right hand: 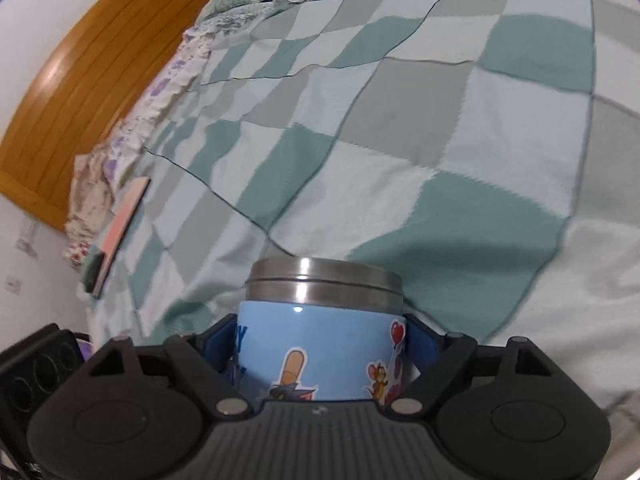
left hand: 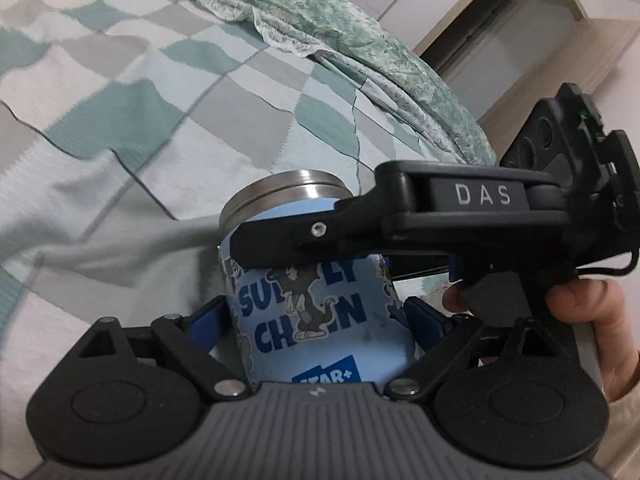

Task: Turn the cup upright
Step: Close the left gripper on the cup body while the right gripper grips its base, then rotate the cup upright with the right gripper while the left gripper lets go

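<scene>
A light blue cup (left hand: 312, 312) with cartoon cat stickers and a steel band at its far end is held above a checked bedspread (left hand: 120, 120). My left gripper (left hand: 312, 320) is shut on the cup, its blue pads (left hand: 208, 316) pressing both sides. My right gripper (left hand: 304, 232) reaches in from the right and clamps the same cup higher up, near the steel band. In the right wrist view the cup (right hand: 320, 352) sits between the right gripper's (right hand: 320, 344) blue pads (right hand: 218, 340), steel end pointing away. Which end is the mouth cannot be told.
The bedspread (right hand: 360, 120) in teal, grey and white squares fills both views. A rumpled green quilt (left hand: 360, 40) lies at the far edge. A wooden headboard (right hand: 100, 80), floral pillows (right hand: 132, 128) and a pink book (right hand: 124, 220) are at the left. A wardrobe opening (left hand: 480, 20) is beyond the bed.
</scene>
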`<state>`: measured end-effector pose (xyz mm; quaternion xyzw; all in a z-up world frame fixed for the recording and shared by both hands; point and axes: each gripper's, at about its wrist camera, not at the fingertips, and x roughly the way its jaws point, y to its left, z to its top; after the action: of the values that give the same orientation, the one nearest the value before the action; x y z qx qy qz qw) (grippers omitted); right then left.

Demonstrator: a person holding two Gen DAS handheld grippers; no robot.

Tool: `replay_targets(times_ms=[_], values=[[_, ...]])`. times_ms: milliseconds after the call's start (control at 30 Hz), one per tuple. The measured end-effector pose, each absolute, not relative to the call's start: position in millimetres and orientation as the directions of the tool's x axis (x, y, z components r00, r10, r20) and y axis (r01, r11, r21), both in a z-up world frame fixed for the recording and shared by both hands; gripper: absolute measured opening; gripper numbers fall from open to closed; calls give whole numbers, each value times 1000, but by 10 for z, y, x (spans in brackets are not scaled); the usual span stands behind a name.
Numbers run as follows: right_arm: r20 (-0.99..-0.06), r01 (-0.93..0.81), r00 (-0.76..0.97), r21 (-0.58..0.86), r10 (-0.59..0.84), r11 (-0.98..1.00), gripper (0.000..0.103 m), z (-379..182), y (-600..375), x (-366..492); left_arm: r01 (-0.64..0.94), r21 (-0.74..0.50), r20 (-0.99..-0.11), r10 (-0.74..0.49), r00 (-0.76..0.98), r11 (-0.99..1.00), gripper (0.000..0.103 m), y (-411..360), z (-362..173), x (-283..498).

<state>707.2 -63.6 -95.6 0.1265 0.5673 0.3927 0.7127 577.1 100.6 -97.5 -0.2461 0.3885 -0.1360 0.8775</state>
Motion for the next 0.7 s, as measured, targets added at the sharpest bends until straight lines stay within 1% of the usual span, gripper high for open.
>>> replay_targets(times_ms=[133,233,333,400,433,467,500,600,700], values=[[-673,-393,44,668,738,632,85,-982,-515,6860,100,-460,-644,-409,647,883,94,1129,-874,5563],[-661,-353,52,689,749,633,85,-1038,-448,6703,134,-445,-653,-424,628,885,94,1233,-883,5428],[-650,-309,73,706,756,637,85,-1100,-444,6654,108,-514,-647,-468,602,851,94,1361,-964,5407],[-652,-294,83,707,754,644,85,-1110,-442,6658,76,-583,-645,-518,562,809,97,1425,-1049,5440],[-654,-294,74,707,753,643,85,-1113,-435,6670,72,-595,-642,-527,557,800,98,1435,-1080,5437],[-656,-296,59,708,752,641,85,-1116,-428,6698,78,-591,-636,-523,568,803,97,1430,-1083,5430],[-660,-292,44,710,750,641,85,-1125,-433,6731,87,-590,-627,-524,577,802,94,1421,-1080,5429],[-674,-305,-23,708,739,636,91,-1147,-373,6910,126,-576,-613,-529,587,808,94,1389,-1076,5442],[-663,-280,-44,726,748,627,92,-1170,-319,7090,150,-556,-605,-522,601,818,93,1350,-1063,5414]])
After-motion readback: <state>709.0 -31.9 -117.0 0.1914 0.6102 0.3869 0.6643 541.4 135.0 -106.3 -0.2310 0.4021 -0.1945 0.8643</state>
